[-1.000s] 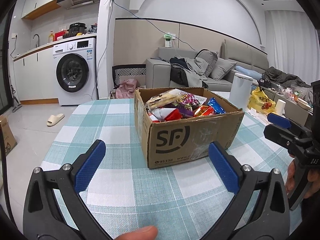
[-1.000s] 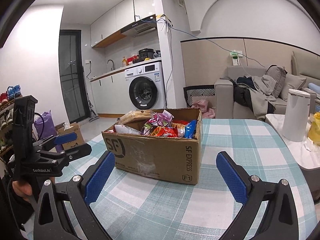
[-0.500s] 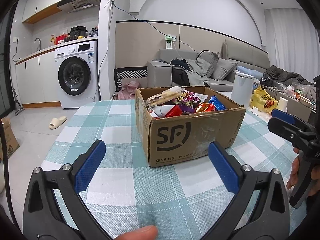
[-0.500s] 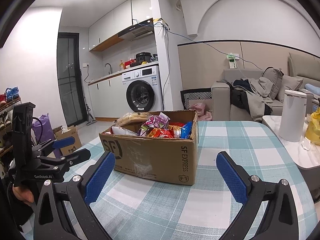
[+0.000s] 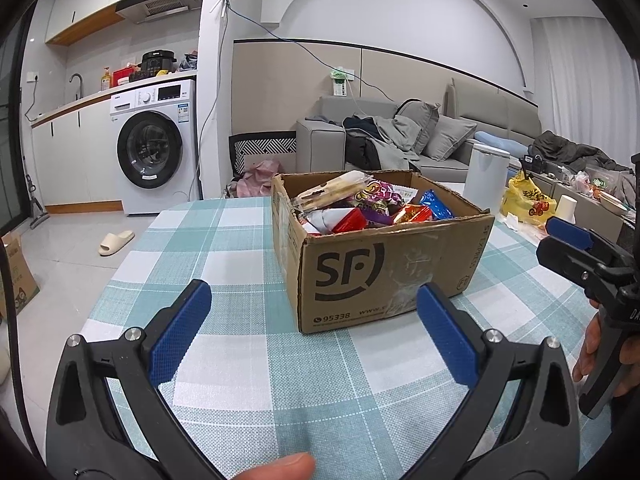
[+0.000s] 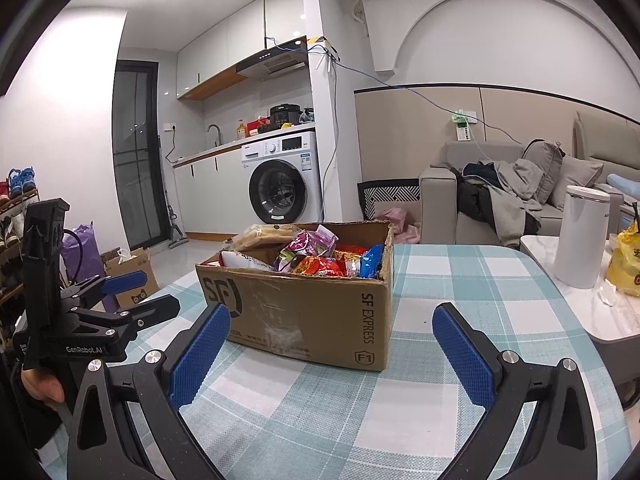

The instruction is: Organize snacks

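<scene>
A brown cardboard box (image 5: 380,272) marked SF stands on the teal and white checked tablecloth (image 5: 240,248). Colourful snack packets (image 5: 360,204) fill it to the rim: red, purple and blue bags and a long beige pack. My left gripper (image 5: 312,290) is open, low over the cloth just short of the box's front face. The right gripper (image 5: 576,248) shows at the right, held by a hand. In the right wrist view the right gripper (image 6: 331,312) is open before the box (image 6: 304,308) and its snacks (image 6: 316,252). The left gripper (image 6: 120,300) sits at the left edge, off the box's near left corner.
A white cylindrical bin (image 6: 582,236) and a yellow bag (image 6: 626,264) stand on a low white side table to the right. Behind are a washing machine (image 5: 150,152) and a grey sofa (image 5: 400,140). A slipper (image 5: 116,242) and a small carton (image 6: 132,276) lie on the floor.
Both views have drifted slightly, with the box staying put on the cloth. Both grippers stay open and empty.
</scene>
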Demonstrator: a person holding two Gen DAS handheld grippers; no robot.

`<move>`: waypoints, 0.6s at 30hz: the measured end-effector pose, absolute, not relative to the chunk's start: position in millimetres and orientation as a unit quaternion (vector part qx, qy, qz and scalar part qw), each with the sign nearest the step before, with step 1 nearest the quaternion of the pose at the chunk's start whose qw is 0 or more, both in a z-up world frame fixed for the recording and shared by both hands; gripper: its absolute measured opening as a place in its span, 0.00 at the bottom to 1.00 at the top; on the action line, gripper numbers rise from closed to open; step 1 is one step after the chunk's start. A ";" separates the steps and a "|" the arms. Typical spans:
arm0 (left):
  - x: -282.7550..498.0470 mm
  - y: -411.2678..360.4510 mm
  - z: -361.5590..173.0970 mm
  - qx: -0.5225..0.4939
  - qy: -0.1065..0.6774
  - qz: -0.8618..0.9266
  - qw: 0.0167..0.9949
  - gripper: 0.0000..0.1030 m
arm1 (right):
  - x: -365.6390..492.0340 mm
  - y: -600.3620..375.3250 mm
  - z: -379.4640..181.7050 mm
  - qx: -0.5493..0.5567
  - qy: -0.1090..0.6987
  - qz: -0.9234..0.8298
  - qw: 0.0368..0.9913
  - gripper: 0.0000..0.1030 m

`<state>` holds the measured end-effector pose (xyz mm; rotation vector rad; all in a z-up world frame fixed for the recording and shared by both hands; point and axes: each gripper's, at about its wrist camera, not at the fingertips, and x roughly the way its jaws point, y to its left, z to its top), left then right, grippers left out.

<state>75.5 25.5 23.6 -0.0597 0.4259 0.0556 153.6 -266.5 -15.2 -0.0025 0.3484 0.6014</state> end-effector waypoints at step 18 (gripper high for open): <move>74.9 25.2 23.4 -0.030 0.211 0.028 0.977 0.99 | 151.6 -266.4 -14.3 -0.003 0.170 0.294 0.941 1.00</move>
